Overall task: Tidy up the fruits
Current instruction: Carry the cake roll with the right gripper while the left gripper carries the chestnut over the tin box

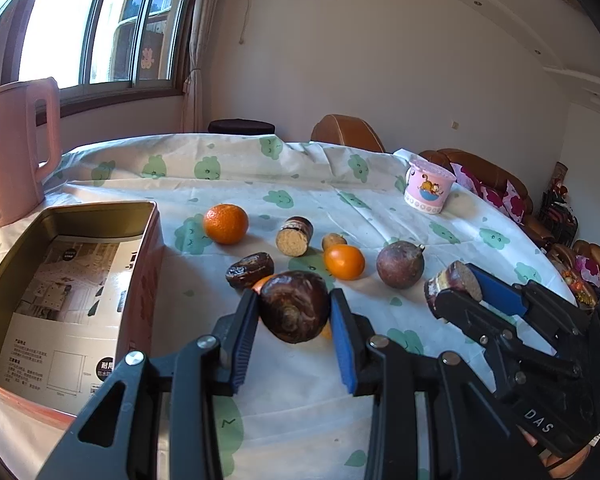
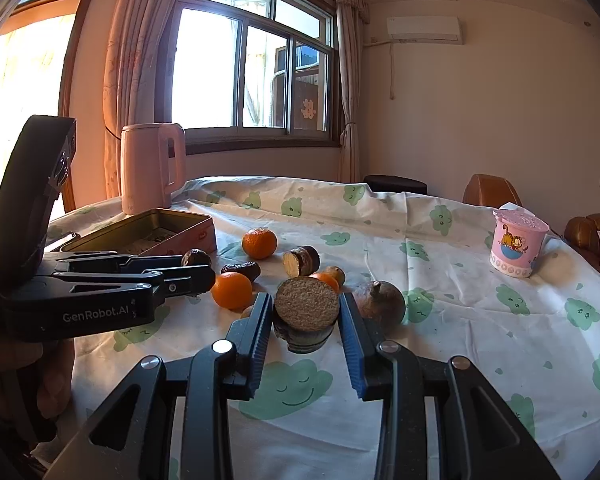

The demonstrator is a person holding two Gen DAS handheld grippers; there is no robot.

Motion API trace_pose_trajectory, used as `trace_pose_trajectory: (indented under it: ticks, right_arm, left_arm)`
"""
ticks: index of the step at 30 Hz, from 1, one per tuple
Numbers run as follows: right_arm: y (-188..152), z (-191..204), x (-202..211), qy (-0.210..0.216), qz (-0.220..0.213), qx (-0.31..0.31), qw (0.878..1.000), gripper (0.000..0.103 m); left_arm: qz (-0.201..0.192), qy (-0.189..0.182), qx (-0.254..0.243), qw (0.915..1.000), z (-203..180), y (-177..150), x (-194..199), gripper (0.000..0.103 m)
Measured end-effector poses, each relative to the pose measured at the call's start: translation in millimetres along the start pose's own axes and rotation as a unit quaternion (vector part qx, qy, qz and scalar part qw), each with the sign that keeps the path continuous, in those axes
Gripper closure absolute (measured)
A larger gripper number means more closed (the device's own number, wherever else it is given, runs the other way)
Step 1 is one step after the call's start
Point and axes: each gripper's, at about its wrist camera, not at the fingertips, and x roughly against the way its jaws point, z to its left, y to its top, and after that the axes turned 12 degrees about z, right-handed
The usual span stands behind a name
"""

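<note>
Left gripper (image 1: 294, 312): I have it pinching a dark brown bulb-shaped fruit (image 1: 294, 306), raised over the middle of the tablecloth.
Right gripper (image 2: 305, 312): pads pressed on a cut cane-like stub (image 2: 306, 312), fibrous face toward my camera.
Tin box (image 1: 150, 240): open at the left edge of the tablecloth, a printed sheet on its floor; I judge it the destination.
Loose fruit: a large mandarin (image 1: 225, 224), a second cut stub (image 1: 294, 236), a wrinkled date-like fruit (image 1: 250, 270), a small orange (image 1: 344, 262) and a round purple fruit (image 1: 400, 264), all mid-table.
Risk, slip: the bulb is rounded and glossy, so it could squirt out if I tilt.
Risk, clash: both tools sit close together; swinging left at once could knock them.
Risk, rolling: brushing the mandarins may send them toward the edge.
Surface: wrinkled white tablecloth (image 2: 440, 320) with green cloud faces.
Room: pink kettle (image 2: 152, 168), cartoon cup (image 2: 516, 244), sunlit window, brown sofa.
</note>
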Motion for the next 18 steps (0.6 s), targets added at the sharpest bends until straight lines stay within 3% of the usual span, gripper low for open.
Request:
trace_pose_trajectory:
  ticks: [18]
  right_arm:
    - [-2.5,0.7,7.1,-0.003,-0.025,0.002,1.0,0.067]
  left_arm:
    - [-0.036,0.029,-0.001,0.9989,-3.9,-3.9,10.9,0.066]
